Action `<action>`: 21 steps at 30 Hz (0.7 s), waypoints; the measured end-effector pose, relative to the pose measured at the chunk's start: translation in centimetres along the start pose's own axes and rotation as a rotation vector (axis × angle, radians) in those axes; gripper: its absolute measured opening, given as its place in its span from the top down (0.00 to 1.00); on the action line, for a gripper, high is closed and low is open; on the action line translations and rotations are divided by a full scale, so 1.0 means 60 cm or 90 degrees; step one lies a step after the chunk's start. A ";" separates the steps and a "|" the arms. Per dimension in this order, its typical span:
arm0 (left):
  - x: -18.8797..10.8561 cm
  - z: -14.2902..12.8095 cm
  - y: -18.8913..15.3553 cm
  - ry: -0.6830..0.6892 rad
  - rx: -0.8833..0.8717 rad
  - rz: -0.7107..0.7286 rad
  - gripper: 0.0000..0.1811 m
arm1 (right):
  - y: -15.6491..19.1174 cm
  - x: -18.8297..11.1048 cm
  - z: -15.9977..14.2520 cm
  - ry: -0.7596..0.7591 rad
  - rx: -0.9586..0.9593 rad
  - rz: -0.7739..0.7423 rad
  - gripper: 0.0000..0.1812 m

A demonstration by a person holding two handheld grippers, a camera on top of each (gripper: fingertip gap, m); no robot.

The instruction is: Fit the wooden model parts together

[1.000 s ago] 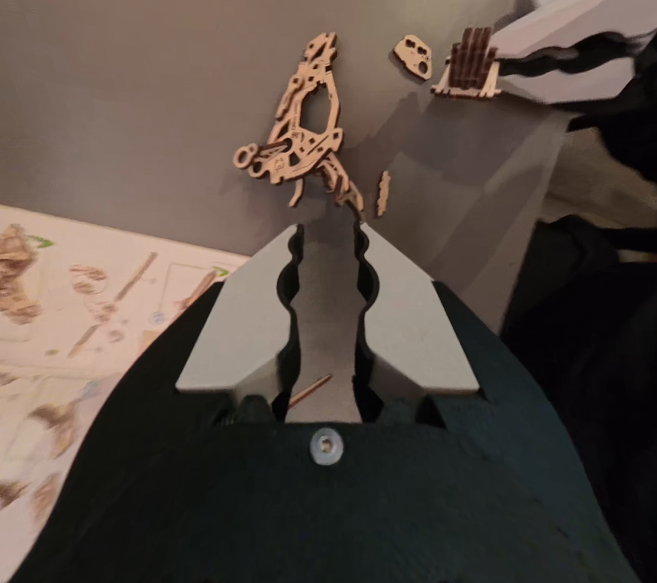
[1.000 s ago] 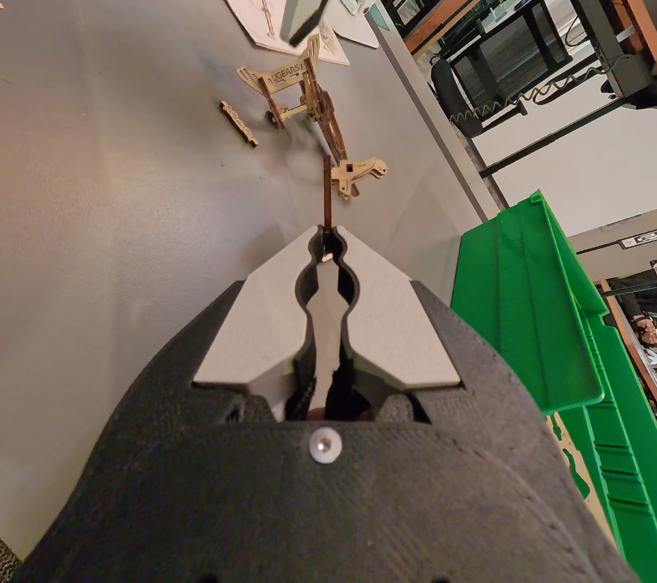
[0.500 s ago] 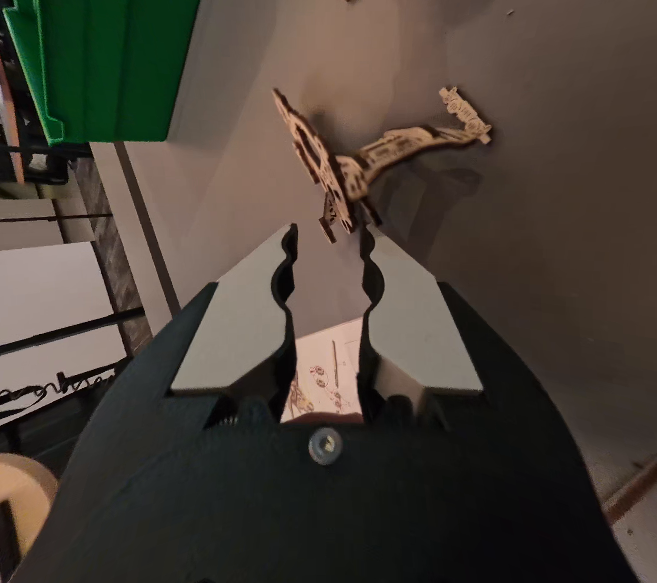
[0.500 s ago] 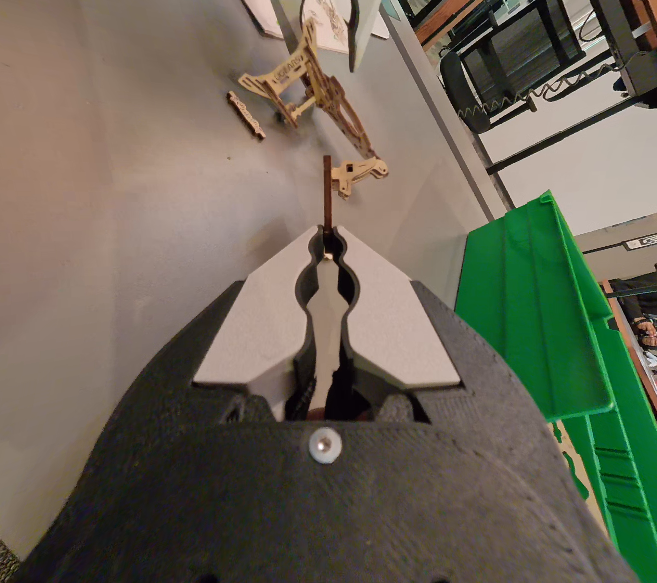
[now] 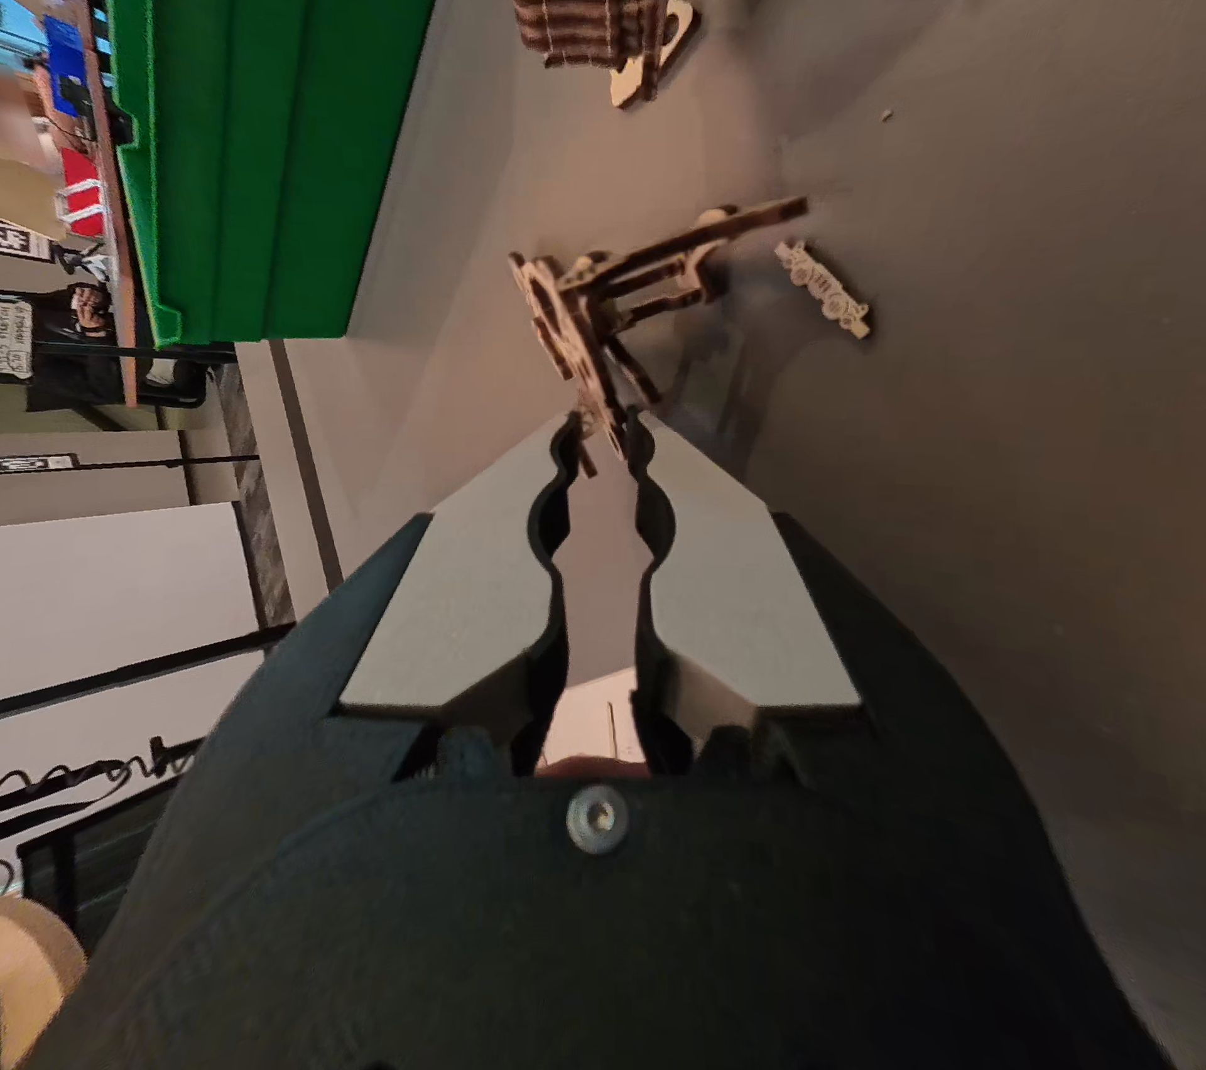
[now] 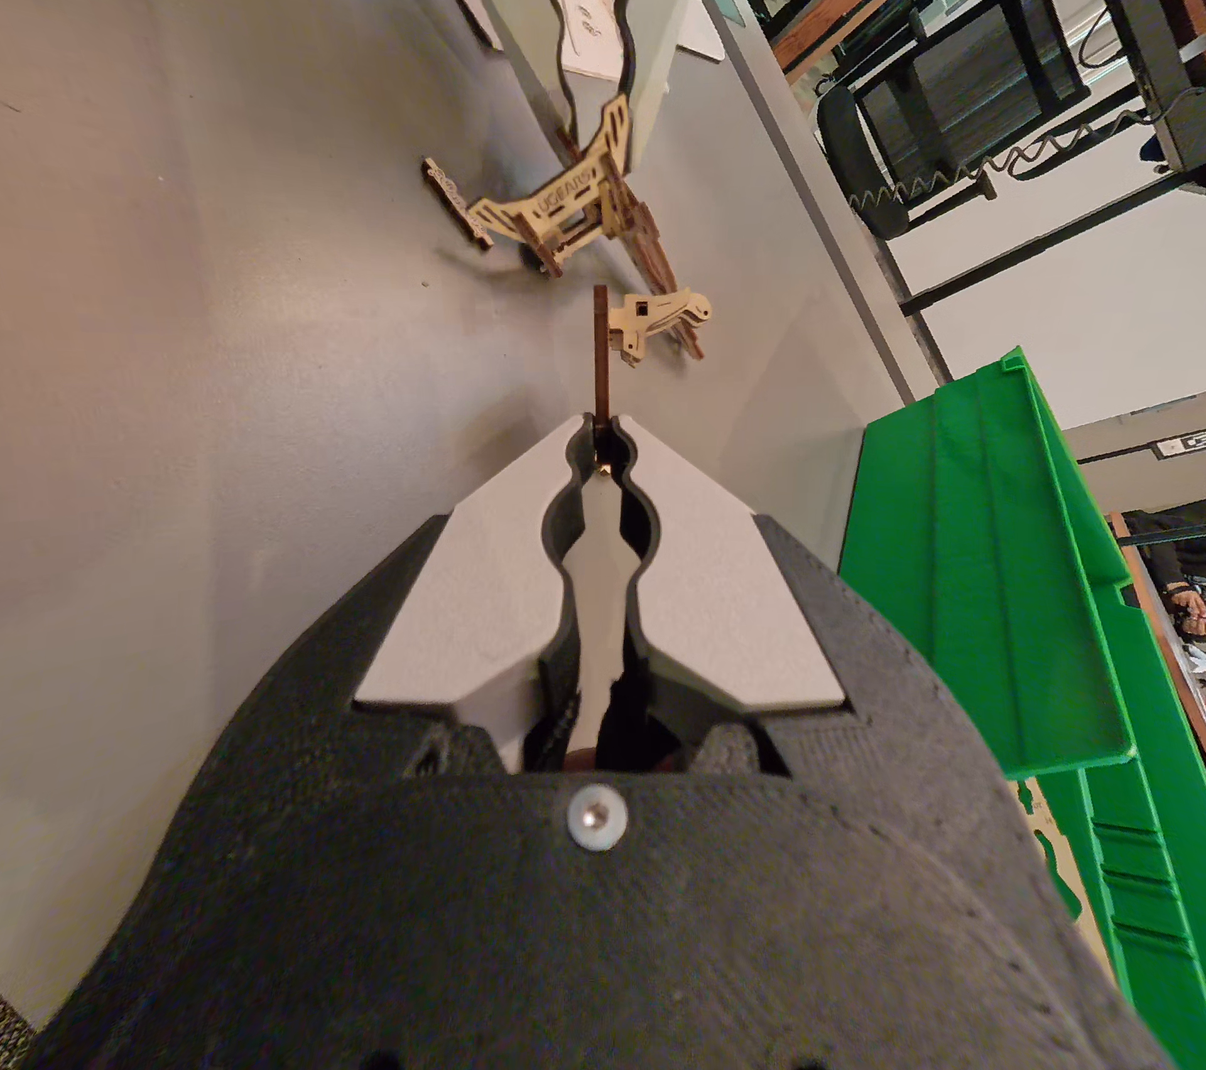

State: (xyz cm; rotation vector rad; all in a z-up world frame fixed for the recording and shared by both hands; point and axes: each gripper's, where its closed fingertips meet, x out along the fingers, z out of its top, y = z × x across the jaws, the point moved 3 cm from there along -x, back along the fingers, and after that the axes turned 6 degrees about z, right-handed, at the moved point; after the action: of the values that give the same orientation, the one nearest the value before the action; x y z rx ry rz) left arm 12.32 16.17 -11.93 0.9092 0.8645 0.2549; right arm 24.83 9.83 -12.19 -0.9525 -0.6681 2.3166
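Note:
My left gripper [image 5: 602, 419] has its jaws closed to a narrow gap around the near end of an openwork wooden frame [image 5: 574, 321], which is tilted over the grey table [image 5: 979, 451]. The frame also shows in the right wrist view [image 6: 561, 203], with the left gripper [image 6: 600, 115] over its top. My right gripper [image 6: 600, 425] is shut on a wooden part [image 6: 600, 353], seen edge-on as a thin dark strip with a pale ribbed piece [image 6: 659, 318] on its side. That part [image 5: 600, 8] hangs just beyond the frame, apart from it.
A small flat wooden piece [image 5: 822, 288] lies on the table beside the frame. A green bin [image 6: 1011, 582] stands past the table edge. An instruction sheet [image 6: 587, 27] lies behind the left gripper. A black chair [image 6: 913, 93] and desks stand beyond. The left gripper's tips are roughly 11 centimeters from the right gripper's.
My left gripper has swung round, moved onto the frame's end and narrowed its jaws on it. The frame has tilted. My right gripper holds its part almost still.

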 end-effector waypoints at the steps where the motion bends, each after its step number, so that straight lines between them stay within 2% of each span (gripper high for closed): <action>1: 0.001 0.002 0.001 -0.004 -0.001 0.007 0.98 | 0.000 0.000 0.000 0.001 0.000 0.000 0.99; 9: 0.004 0.014 0.015 -0.034 -0.096 0.029 0.99 | 0.001 0.001 -0.001 0.003 0.000 0.002 0.99; 13: 0.003 0.016 0.030 -0.052 -0.261 0.016 0.99 | -0.002 -0.001 0.001 -0.007 0.012 0.005 0.99; 21: 0.000 0.004 0.052 -0.078 -0.693 -0.073 0.99 | -0.018 -0.012 0.010 -0.058 0.081 0.033 0.99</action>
State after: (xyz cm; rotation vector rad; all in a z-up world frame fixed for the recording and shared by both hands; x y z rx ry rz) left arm 12.97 17.97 -9.42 -0.1394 0.5294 0.4940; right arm 25.12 10.04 -10.78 -0.8206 -0.5304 2.4277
